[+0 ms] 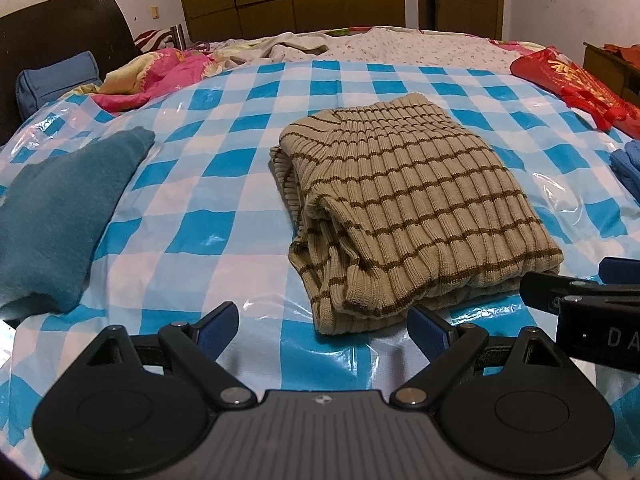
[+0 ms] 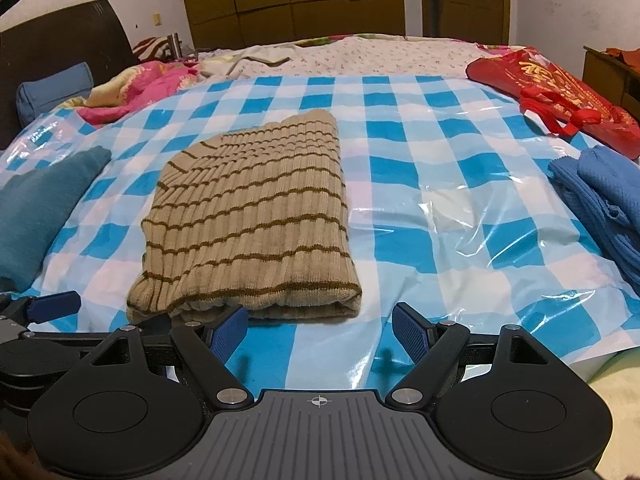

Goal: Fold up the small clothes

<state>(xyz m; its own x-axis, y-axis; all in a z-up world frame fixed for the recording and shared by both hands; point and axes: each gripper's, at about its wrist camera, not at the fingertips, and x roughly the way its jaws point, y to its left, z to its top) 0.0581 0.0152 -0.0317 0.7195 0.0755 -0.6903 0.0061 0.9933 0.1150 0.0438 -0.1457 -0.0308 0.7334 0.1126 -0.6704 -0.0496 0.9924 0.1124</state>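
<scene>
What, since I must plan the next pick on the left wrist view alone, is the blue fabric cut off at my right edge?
Observer: Blue knitwear, loosely heaped and unfolded, on the checkered sheet right of the striped sweater.
Operator: Is the right gripper free to take it?
Observer: Yes; the right gripper has its jaws open and empty, by the sweater's near edge.
Operator: Anything touching it?
Observer: The red bag lies just beyond it; whether they touch I cannot tell.
</scene>
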